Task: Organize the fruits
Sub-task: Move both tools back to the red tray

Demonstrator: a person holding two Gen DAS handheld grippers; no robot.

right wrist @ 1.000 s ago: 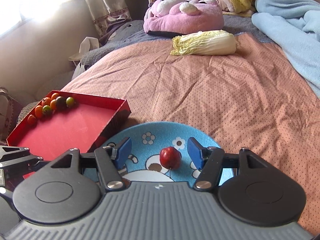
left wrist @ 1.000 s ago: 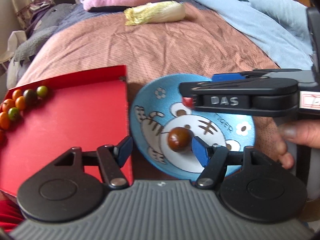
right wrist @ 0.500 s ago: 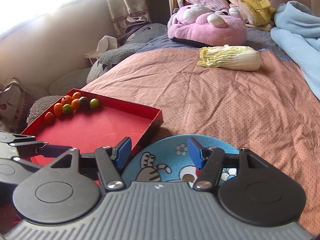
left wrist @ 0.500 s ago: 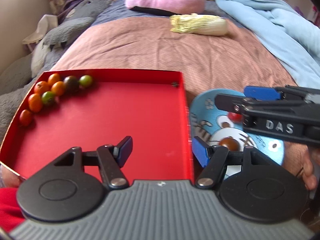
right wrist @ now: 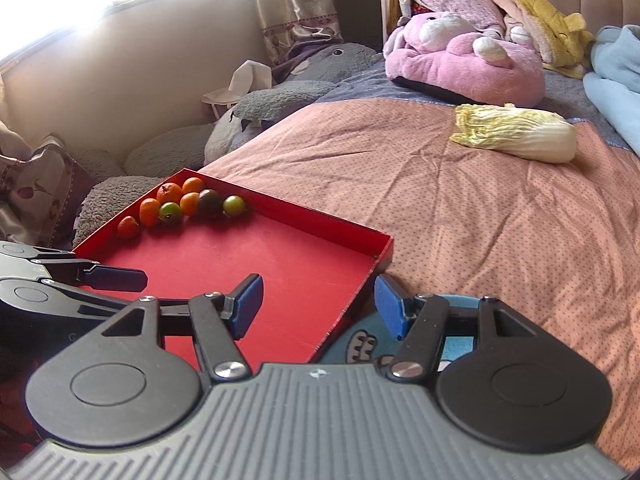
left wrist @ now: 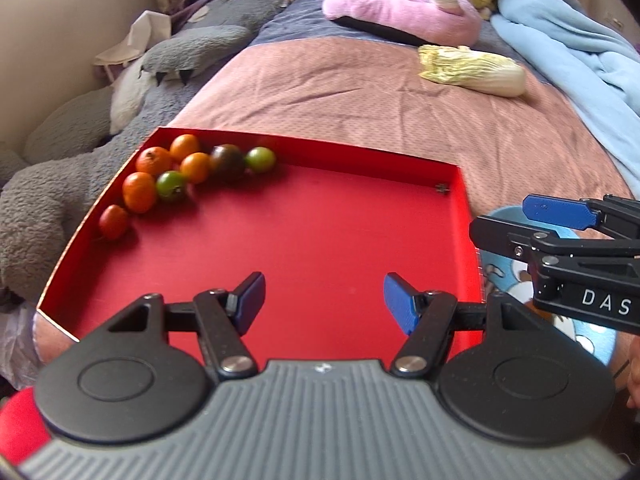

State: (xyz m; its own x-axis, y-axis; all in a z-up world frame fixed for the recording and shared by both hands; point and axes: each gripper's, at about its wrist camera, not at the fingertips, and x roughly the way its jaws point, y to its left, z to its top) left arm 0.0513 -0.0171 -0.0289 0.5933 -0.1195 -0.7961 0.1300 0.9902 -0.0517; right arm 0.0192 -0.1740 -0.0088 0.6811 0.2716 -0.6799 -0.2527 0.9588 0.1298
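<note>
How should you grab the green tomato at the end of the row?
Pinch the green tomato across its round middle, coming from above and the open tray floor. The red tray wall sits behind it and the dark tomato touches its left.

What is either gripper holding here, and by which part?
Nothing. The left gripper and right gripper are both open and empty above the red tray.

A cabbage [right wrist: 516, 136] is lying on the pink bedspread [right wrist: 460, 216], well apart from a pink plush [right wrist: 464, 64]. A grey plush [left wrist: 132, 92] is lying alongside the bed, a blue blanket [left wrist: 568, 52] opposite.
</note>
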